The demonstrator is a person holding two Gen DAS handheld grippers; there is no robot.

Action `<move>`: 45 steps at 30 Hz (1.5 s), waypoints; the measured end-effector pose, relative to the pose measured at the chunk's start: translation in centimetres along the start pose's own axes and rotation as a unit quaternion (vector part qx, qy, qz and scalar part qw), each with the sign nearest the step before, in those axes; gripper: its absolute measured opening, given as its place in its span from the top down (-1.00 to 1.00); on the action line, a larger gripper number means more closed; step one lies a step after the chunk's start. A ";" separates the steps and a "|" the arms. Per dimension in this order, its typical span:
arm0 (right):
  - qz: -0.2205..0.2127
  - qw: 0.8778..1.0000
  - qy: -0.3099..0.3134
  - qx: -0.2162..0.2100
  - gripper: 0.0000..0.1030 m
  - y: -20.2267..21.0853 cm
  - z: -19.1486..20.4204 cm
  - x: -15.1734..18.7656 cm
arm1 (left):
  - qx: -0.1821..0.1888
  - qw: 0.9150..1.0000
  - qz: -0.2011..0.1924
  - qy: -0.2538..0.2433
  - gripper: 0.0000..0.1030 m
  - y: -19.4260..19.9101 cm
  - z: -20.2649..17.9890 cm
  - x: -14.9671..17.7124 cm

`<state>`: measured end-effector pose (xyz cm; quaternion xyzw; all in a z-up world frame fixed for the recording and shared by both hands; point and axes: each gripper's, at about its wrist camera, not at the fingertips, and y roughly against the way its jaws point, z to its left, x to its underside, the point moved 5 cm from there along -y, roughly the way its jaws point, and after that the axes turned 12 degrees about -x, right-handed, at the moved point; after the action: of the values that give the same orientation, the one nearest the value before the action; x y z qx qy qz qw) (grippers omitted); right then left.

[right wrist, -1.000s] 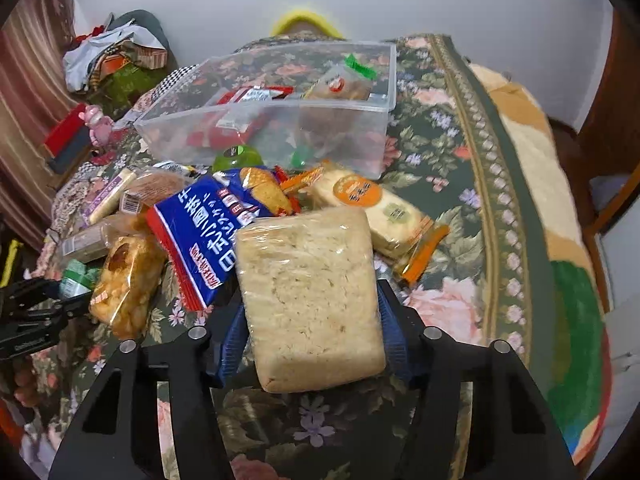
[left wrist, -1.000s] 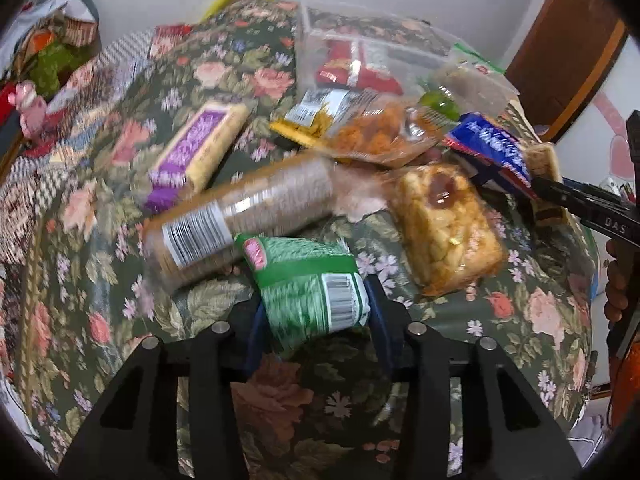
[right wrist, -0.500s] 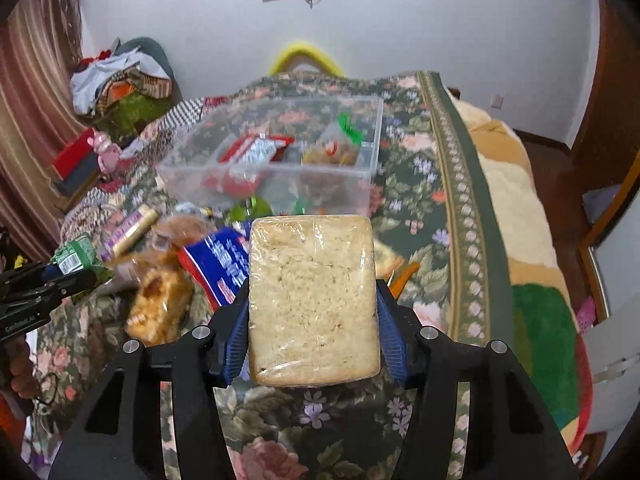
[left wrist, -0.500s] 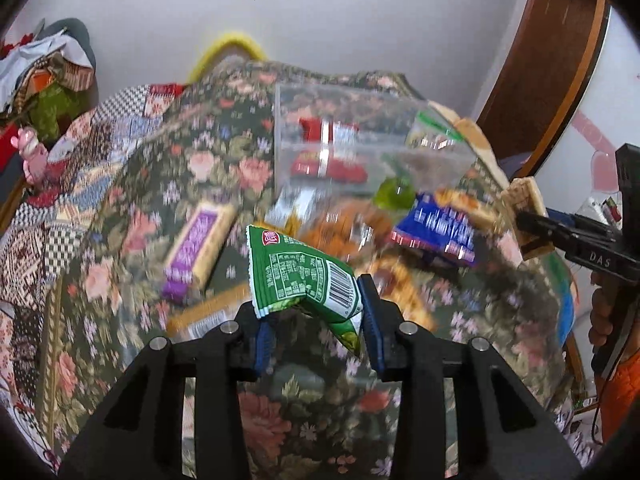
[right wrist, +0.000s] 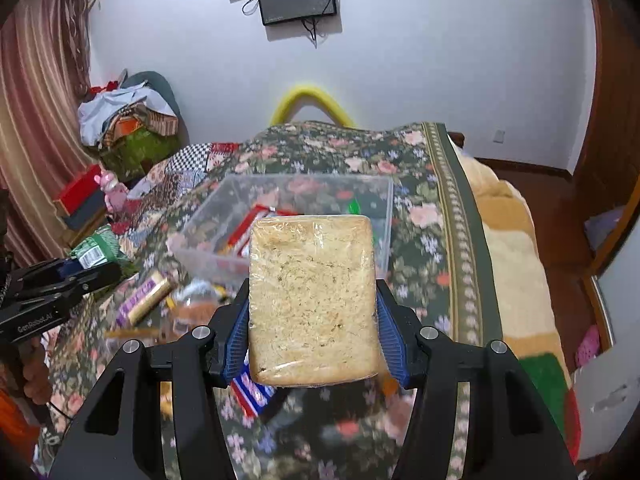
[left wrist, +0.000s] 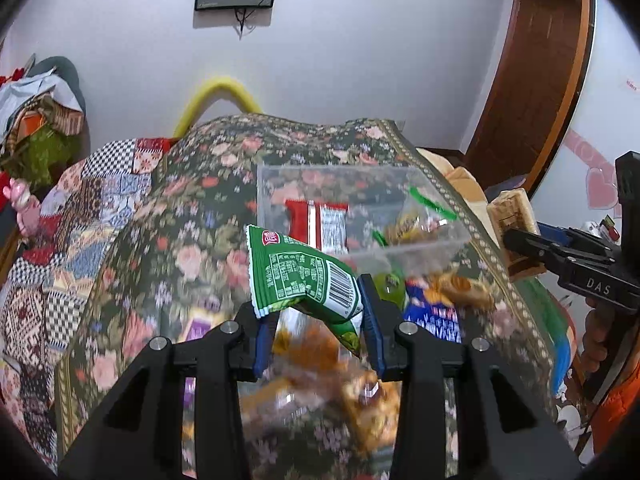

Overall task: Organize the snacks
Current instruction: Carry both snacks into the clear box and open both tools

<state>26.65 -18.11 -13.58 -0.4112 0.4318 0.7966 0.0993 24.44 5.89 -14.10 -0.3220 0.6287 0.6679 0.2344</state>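
My left gripper (left wrist: 318,320) is shut on a green snack packet (left wrist: 302,276) and holds it in the air, in front of a clear plastic bin (left wrist: 360,256). The bin holds a red packet (left wrist: 320,224) and a clear bag of snacks. My right gripper (right wrist: 312,320) is shut on a wrapped beige noodle block (right wrist: 312,300), raised in front of the same bin (right wrist: 208,240). The right gripper with the block shows at the right of the left wrist view (left wrist: 516,232). The left gripper with the green packet shows at the left of the right wrist view (right wrist: 96,248).
Several loose snacks lie on the floral bedspread (left wrist: 192,248) below the grippers: a purple bar (right wrist: 146,298), a blue packet (left wrist: 434,316), orange packets. Clutter and a pink toy (right wrist: 112,196) stand at the left. The bed edge drops off at the right.
Both grippers have lifted their snacks off the bedspread and risen. The views now look across the bed at the bin and the wall.
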 end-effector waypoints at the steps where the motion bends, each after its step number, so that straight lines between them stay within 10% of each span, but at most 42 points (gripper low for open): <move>1: -0.001 1.000 0.001 -0.001 -0.02 -0.3 0.0 -0.3 | 0.000 1.000 -0.001 -0.002 0.26 -0.3 -0.1 -0.4; 29: 0.073 0.997 0.004 -0.015 -0.02 -12.2 -0.2 -3.6 | 0.008 0.998 0.049 -0.032 0.25 -13.4 -2.0 -4.7; 45: 0.038 0.999 0.028 -0.017 -0.12 -8.1 1.1 -4.7 | 0.013 0.999 0.026 -0.029 0.17 -8.9 -0.5 -5.1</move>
<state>33.22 -11.44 -14.69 -0.4186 0.4359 0.7952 0.0499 34.33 6.72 -16.53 -0.2828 0.6380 0.6750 0.2395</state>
